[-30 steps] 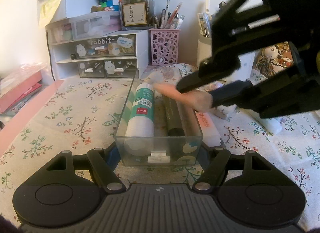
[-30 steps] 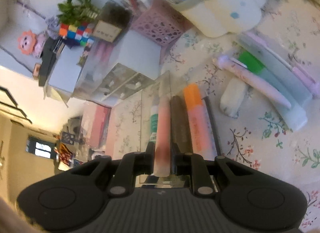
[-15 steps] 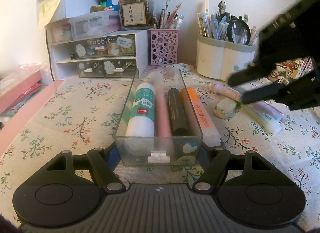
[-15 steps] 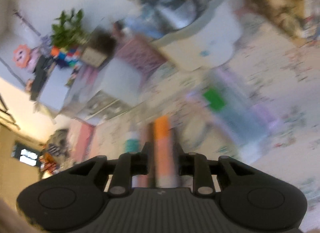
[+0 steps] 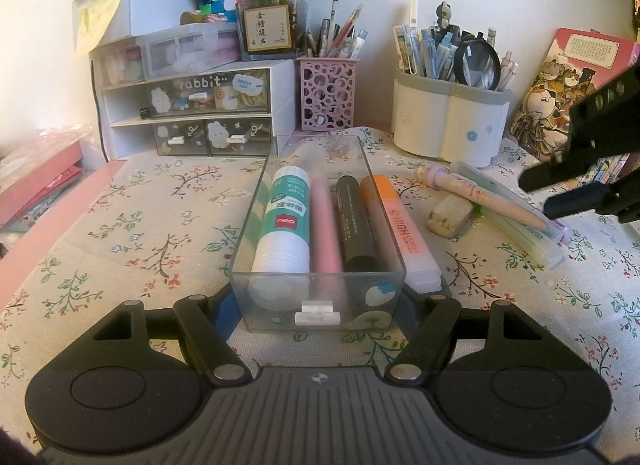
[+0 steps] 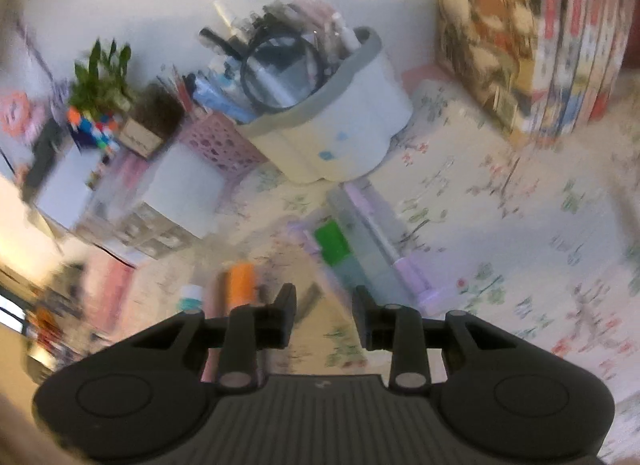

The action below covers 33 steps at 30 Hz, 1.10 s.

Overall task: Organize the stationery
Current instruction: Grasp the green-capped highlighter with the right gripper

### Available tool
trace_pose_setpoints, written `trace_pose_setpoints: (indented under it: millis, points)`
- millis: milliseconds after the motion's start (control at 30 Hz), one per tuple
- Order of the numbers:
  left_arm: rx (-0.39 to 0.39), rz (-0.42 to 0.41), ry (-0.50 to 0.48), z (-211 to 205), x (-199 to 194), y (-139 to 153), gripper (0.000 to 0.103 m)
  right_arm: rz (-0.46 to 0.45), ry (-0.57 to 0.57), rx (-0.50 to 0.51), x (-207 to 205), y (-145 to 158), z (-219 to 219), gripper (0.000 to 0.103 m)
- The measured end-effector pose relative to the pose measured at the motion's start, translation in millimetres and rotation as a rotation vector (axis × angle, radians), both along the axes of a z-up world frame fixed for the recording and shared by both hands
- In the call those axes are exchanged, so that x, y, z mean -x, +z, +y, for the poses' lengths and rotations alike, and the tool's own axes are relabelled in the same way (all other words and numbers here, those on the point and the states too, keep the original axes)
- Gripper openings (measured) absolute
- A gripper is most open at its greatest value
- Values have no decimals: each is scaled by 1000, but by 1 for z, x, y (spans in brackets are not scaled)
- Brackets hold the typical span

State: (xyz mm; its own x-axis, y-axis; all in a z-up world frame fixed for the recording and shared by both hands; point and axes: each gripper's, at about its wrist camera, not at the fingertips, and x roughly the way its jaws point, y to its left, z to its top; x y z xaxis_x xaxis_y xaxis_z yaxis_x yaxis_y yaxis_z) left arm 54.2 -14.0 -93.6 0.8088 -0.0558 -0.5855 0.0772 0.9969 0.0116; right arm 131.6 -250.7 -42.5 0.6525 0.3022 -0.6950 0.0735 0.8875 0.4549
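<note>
Where left of tray (image 5: 318, 274), bare tablecloth (image 5: 140, 233)

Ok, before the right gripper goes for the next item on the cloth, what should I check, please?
1. Right gripper empty, jaws apart: ok.
2. Left gripper grips the tray, jaws on both side walls: ok.
3. Free room in the tray: cannot tell; glue, pink pen and marker fill most of its width.
4. Highlighter uncovered: ok; it seems to lie outside, along the tray's right wall.
5. Eraser apart from the highlighter: ok.
6. Right wrist view sharp enough to aim: not ok, blurred.
</note>
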Motion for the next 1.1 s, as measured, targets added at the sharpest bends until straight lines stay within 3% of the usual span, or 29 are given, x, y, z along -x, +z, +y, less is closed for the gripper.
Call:
trace_pose_setpoints:
  millis: [67,200,267,433,500,633,967,1100]
  points:
    - [0,0,0,0,0,0,72,-9,21,97,1,1,8,1]
    - [0,0,-1,0,0,0,72,-28,61,122,5,0,8,1]
    - [0,0,0,0,0,0,72,-19,115,186,7,-3,17,1]
    - [0,0,0,0,0,0,72,-37,207,492,13,-11,48,1]
    - [0,0,0,0,0,0,72,-30,232,560,11,-17,56,1]
    - [-1,0,-1,0,0,0,72,-28,208,499,5,-16,54,0]
    - [-3,0,-1,0,0,0,72,26,94,73,14,-15,10,0]
    - [-2,-1,-1,0,0,0,72,30,48,-2,20,-14,0,0]
